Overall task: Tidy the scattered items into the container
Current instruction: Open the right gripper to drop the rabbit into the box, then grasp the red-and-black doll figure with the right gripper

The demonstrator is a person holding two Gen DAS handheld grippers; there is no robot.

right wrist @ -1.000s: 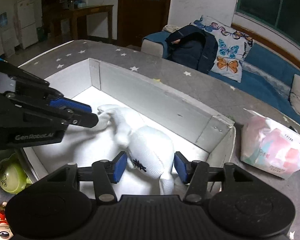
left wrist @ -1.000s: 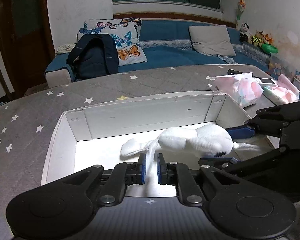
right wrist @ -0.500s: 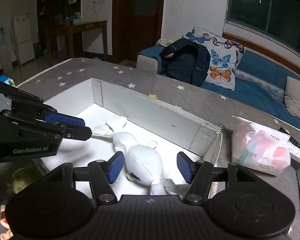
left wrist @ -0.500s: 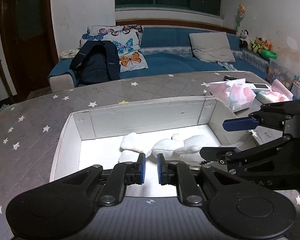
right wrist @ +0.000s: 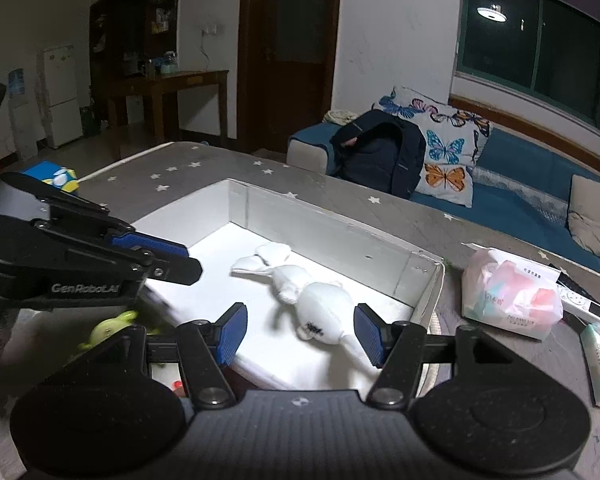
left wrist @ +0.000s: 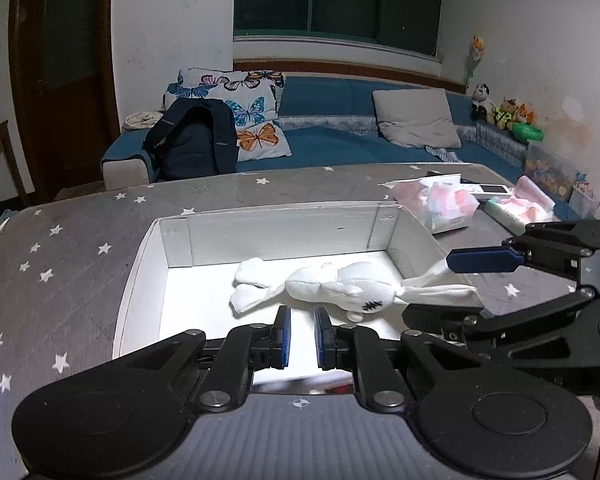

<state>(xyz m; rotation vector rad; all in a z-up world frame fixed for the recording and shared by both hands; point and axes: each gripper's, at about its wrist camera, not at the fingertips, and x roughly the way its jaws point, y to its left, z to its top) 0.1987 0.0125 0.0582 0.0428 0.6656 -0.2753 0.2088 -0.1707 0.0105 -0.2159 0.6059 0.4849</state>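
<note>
Grey star-printed surface (left wrist: 80, 240) is seen carrying a white box (left wrist: 140, 272), and the white plush (left wrist: 340, 288) lies inside it, its long ears trailing over the right wall. Both tongs hang clear of it and hold nothing: the right tongs (right wrist: 300, 334) are spread wide above the plush, the left tongs (left wrist: 302, 338) nearly closed with a narrow gap. The next pick should be aimed at the green toy (right wrist: 108, 326) beside the box's near wall, approached low and gripped across its body.
</note>
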